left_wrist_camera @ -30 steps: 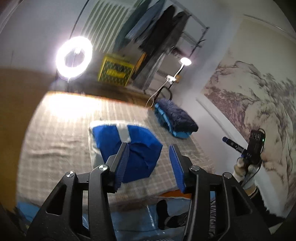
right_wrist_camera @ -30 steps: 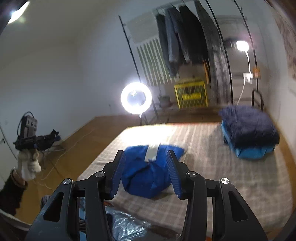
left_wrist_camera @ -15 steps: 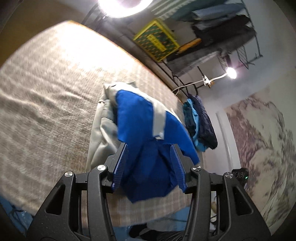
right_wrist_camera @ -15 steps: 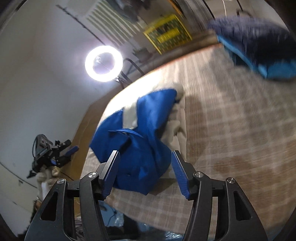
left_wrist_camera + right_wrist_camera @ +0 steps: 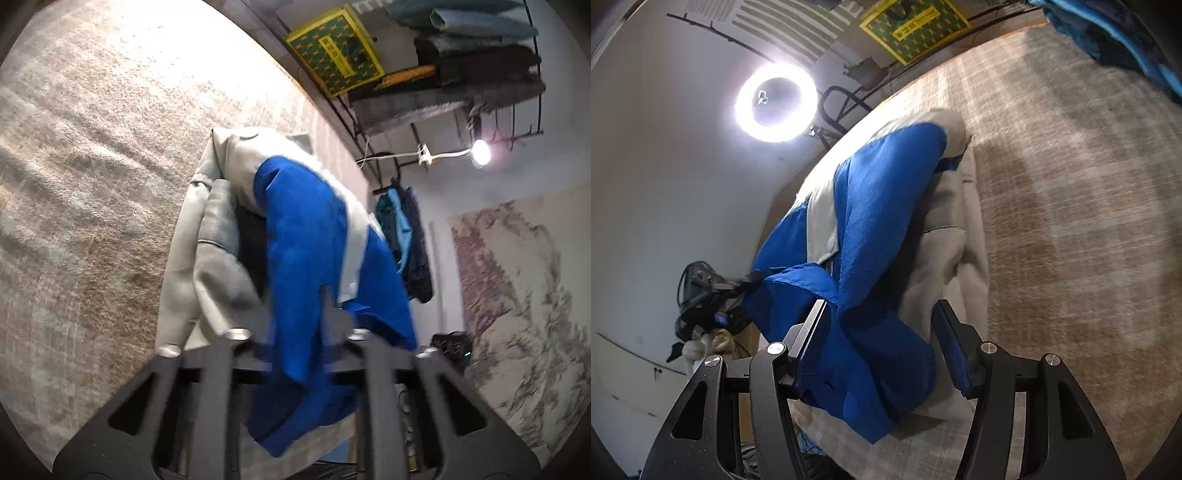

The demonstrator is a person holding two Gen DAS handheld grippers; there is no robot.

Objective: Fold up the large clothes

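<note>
A blue and pale grey jacket (image 5: pixel 306 236) lies crumpled on the checked bed (image 5: pixel 92 155). In the left wrist view my left gripper (image 5: pixel 295 328) is pushed into the jacket's near blue edge; cloth drapes over the jaws and hides the fingertips, so I cannot tell if it grips. In the right wrist view the jacket (image 5: pixel 882 206) lies between the open fingers of my right gripper (image 5: pixel 882 328), blue cloth bulging between the jaws. The left gripper and hand show at the jacket's far left edge (image 5: pixel 713 291).
A ring light (image 5: pixel 775 103) stands beyond the bed. A yellow and green crate (image 5: pixel 334 59) and a rack of hanging clothes (image 5: pixel 461 62) sit behind. A folded dark blue pile (image 5: pixel 406 236) lies at the bed's far side. A small lamp (image 5: pixel 480 155) glows.
Both grippers have dropped from above the bed down to the jacket's near edge. The blue cloth now lies between the jaws of each, and covers the left one's fingers.
</note>
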